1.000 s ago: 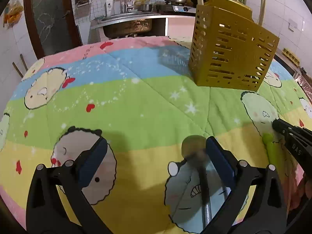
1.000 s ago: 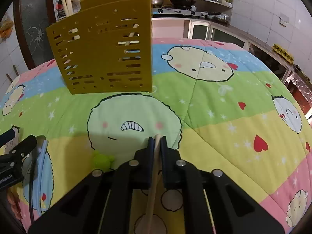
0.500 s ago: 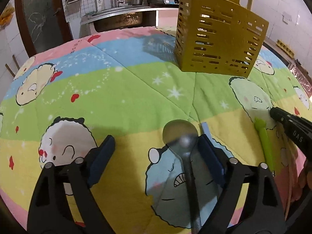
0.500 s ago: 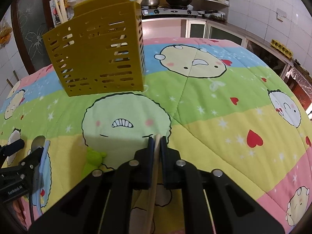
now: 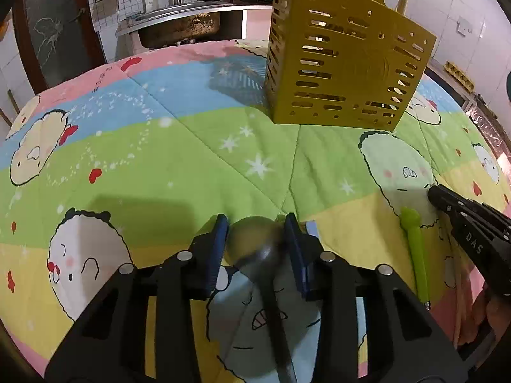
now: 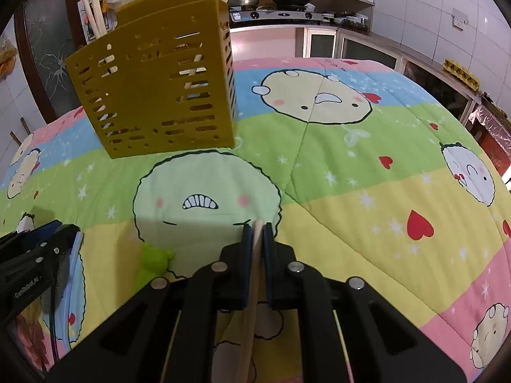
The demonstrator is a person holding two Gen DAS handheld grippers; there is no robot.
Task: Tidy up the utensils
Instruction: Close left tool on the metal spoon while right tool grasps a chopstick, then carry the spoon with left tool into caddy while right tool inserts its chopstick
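My left gripper has closed on the bowl of a metal spoon, whose dark handle runs back under the gripper over the quilt. My right gripper is shut on a wooden chopstick that runs back between its fingers. The yellow slotted utensil holder stands upright at the far middle of the quilt; in the right wrist view the holder has several chopsticks standing in it. A green-handled utensil lies between the two grippers, also seen in the right wrist view.
A light blue utensil lies beside the spoon. The cartoon quilt covers the whole table. A sink and counter stand behind the table, a stove and shelves farther right.
My left gripper moved over the spoon and its fingers closed from wide open onto the spoon's bowl. My right gripper, holding the chopstick, moved slightly nearer the holder.
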